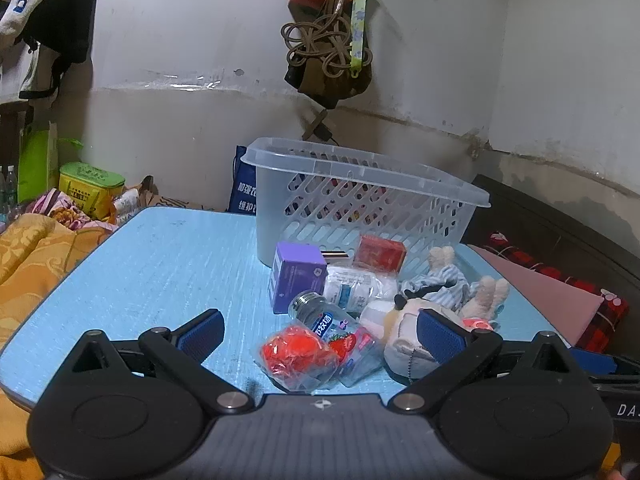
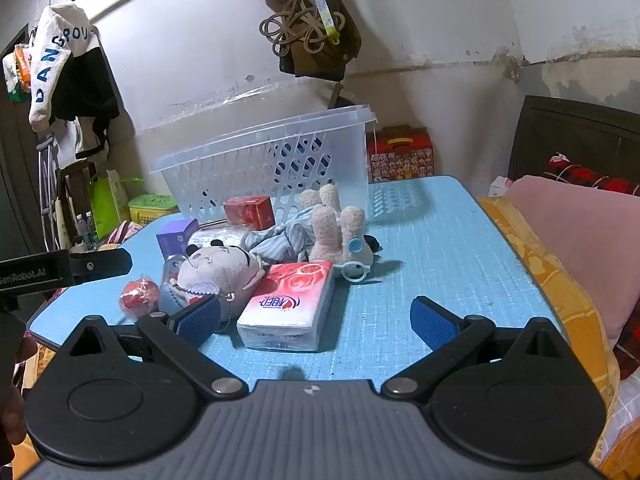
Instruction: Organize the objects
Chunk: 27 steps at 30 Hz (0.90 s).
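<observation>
A clear plastic basket (image 1: 360, 200) (image 2: 276, 160) stands at the back of the blue table (image 1: 160, 272) (image 2: 440, 248). In front of it lies a pile: a purple box (image 1: 296, 276) (image 2: 176, 236), a red box (image 1: 380, 254) (image 2: 249, 210), a white bottle (image 1: 356, 288), a small glass bottle (image 1: 324, 320), a red item in a clear packet (image 1: 296, 354) (image 2: 138, 296), a grey-white plush head (image 1: 404, 336) (image 2: 216, 272), a striped plush rabbit (image 1: 444, 280) (image 2: 324, 228) and a pink tissue pack (image 2: 290, 304). My left gripper (image 1: 320, 336) is open, its jaws either side of the packet. My right gripper (image 2: 316, 320) is open around the tissue pack.
Orange bedding (image 1: 32, 256) lies left of the table; a pink pillow (image 2: 580, 240) and a dark headboard (image 2: 576, 136) lie to the right. Green and yellow boxes (image 1: 90, 186) and a red patterned box (image 2: 400, 154) stand behind. Bags hang on the wall (image 1: 332, 40). The left gripper's body shows in the right wrist view (image 2: 60, 268).
</observation>
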Each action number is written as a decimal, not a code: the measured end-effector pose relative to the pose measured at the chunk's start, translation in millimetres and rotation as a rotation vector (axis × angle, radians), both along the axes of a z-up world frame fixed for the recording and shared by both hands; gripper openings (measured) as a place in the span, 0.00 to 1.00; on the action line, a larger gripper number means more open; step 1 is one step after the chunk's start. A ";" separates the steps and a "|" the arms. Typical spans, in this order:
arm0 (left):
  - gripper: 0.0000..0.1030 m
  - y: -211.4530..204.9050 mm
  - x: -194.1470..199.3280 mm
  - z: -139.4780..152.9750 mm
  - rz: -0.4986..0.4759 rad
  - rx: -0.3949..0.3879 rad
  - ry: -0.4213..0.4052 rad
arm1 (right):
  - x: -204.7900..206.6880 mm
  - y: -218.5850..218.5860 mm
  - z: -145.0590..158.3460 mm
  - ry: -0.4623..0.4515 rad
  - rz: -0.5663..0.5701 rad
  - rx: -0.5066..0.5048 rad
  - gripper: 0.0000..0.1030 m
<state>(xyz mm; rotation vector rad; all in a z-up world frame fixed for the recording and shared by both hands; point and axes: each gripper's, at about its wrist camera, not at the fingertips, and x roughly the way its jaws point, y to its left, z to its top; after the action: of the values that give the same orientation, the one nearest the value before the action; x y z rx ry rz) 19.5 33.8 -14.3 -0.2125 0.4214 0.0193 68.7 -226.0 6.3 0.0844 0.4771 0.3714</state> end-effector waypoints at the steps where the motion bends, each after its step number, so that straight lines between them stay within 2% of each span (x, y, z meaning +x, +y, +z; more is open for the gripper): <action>1: 1.00 -0.1 0.5 -0.3 -0.001 0.000 0.000 | 0.0 0.1 0.0 0.001 0.000 0.000 1.00; 27: 1.00 -0.3 2.5 3.4 -0.021 0.002 -0.019 | -0.5 4.9 4.0 -0.007 -0.004 0.009 1.00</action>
<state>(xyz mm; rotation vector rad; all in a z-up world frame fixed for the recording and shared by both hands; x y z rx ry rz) 22.0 33.6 -10.9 -0.2066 0.4044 -0.0026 68.2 -221.0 10.3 0.0930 0.4685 0.3702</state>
